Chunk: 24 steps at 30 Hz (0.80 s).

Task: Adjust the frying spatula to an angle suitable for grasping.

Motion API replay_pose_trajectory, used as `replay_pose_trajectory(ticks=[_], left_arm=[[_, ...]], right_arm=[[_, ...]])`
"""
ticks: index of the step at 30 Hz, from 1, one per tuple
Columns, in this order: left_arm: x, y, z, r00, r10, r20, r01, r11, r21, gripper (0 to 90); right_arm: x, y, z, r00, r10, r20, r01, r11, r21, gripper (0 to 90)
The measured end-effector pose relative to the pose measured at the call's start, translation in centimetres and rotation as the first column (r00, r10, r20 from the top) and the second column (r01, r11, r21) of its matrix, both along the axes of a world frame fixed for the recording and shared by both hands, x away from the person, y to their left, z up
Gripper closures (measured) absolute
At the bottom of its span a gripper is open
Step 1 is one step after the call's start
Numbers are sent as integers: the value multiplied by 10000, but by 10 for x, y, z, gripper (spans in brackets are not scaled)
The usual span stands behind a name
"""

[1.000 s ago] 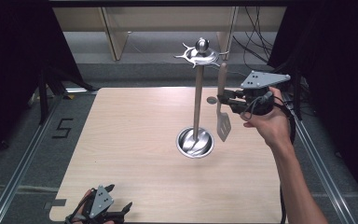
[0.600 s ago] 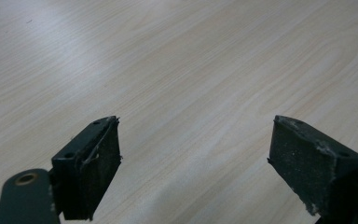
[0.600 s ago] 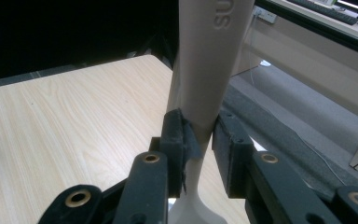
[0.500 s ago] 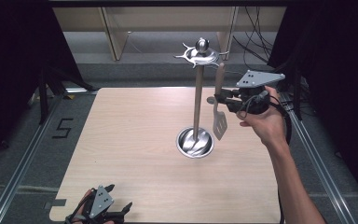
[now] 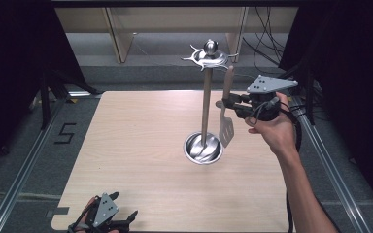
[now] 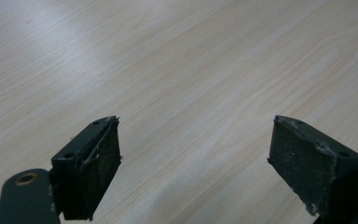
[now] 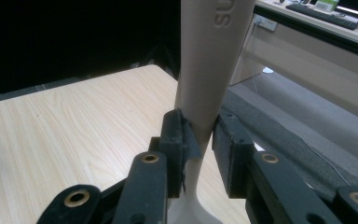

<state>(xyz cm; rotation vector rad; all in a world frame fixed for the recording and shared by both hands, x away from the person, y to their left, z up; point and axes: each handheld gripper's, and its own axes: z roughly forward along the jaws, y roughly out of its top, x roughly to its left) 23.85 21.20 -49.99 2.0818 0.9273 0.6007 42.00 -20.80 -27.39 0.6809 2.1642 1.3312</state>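
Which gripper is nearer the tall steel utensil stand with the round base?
Right. The right gripper holds a beige slotted spatula just beside the tall steel utensil stand. The left gripper sits open at the wooden table's near edge, far from it.

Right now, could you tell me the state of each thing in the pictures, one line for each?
Spatula: held upright in the air beside the stand, blade down, handle top near a hook.
Stand: upright on the table, round base resting flat.
Right gripper: shut on the spatula's handle.
Left gripper: open, nothing between its jaws, low over the table.
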Motion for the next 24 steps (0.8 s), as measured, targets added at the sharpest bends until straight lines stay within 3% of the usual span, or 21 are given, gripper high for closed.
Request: replay_pose_trajectory(ticks=[1,3,4,6,7,8,10,12,17,18,19,20,23,24], left_arm=[[0,1,0,10000,-52,27,52,9999,124,156],[0,0,0,10000,-39,87,39,9999,-92,156],[0,1,1,9999,-108,-17,108,9998,149,156],[0,0,0,10000,-35,92,36,10000,-82,155],[0,1,1,9999,-107,19,107,9998,163,156],[0,0,0,10000,-12,29,12,9999,-122,156],[0,1,0,10000,-90,-4,90,9999,121,156],[0,0,0,10000,-27,78,28,10000,-91,156],[0,1,1,9999,-113,-89,114,9998,137,156],[0,0,0,10000,45,1,-45,9999,-155,156],[0,0,0,10000,45,1,-45,9999,-155,156],[0,1,1,9999,-83,-57,83,9999,124,156],[0,0,1,9999,-97,-97,97,9999,44,156],[1,1,1,9999,-136,-88,138,9996,248,156]], right_arm=[[0,0,-1,9999,-115,111,114,9999,85,747],[-1,-1,-2,10000,-35,-3,35,9999,128,744],[-1,-1,-3,10000,27,-40,-26,9997,243,743],[-2,-1,-4,9999,111,41,-112,9993,344,740],[-4,0,-4,9998,94,-179,-87,9992,399,732],[-4,0,-4,9999,71,134,-76,9994,345,724],[-5,0,-3,9996,196,191,-202,9993,324,715],[-7,0,-2,9998,157,83,-159,9993,348,698],[-10,0,-2,9999,18,117,-23,9989,477,652],[-12,-1,-2,9999,58,103,-65,9973,732,635],[-12,-1,-2,9999,58,103,-65,9973,732,635],[-15,-3,-2,9998,15,189,-28,9977,673,611],[-18,-5,-3,9998,-121,168,107,9965,827,585],[-20,-8,-5,9998,-175,98,164,9946,1024,563]])
